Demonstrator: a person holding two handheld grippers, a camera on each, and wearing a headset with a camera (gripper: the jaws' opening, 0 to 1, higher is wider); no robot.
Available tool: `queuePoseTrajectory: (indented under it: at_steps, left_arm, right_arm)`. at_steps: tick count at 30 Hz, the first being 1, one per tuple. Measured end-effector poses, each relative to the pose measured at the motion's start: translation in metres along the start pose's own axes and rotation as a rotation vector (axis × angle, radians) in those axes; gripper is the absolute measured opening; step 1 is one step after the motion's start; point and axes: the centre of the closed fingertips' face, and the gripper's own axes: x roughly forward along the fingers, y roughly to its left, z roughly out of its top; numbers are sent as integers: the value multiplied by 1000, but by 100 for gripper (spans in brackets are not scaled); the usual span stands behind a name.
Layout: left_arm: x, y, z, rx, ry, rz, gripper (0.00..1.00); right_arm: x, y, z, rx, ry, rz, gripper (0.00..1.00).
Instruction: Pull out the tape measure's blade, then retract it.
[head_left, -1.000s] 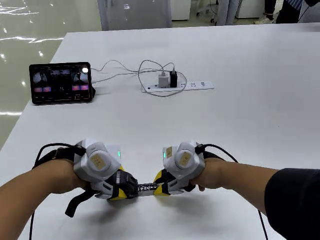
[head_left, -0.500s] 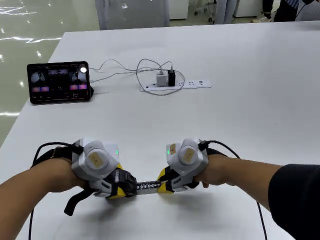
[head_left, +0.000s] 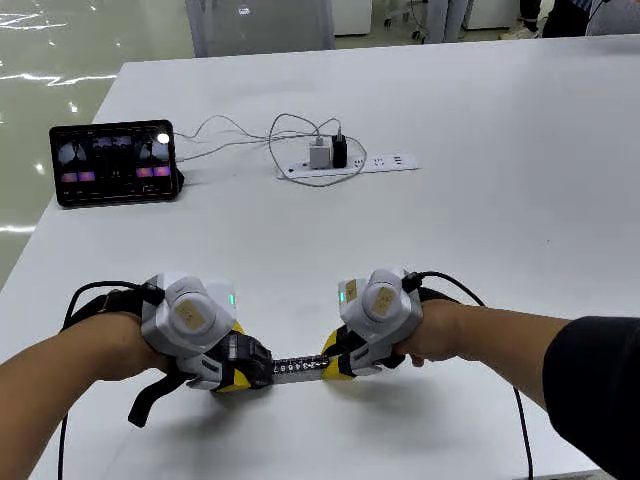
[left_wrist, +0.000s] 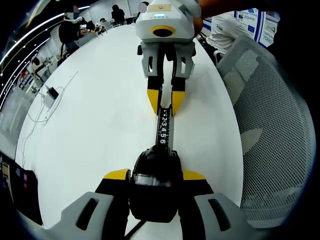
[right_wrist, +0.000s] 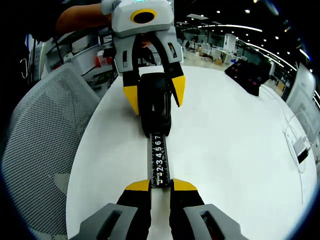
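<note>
In the head view I saw the tablet (head_left: 112, 163) at upper left and the power strip (head_left: 350, 164) right of it on the white bench (head_left: 480, 200). Low in that frame my left tool (head_left: 245, 364) was clamped on the black tape measure (head_left: 252, 360), and my right tool (head_left: 330, 366) pinched the tip of its short blade (head_left: 297, 367). The two gripper views let me read the blade's white numerals, blurred from above.

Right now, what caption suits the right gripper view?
Right gripper pinches the blade, drawn a short way from the tape measure case clamped in the left gripper, at a white table.
</note>
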Motion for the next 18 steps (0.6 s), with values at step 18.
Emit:
queuePoseTrajectory:
  at_steps: [18]
  left_arm:
    - [0, -1, 0, -1, 2, -2, 32]
  right_arm:
    - [-7, 0, -9, 10, 5, -4, 9]
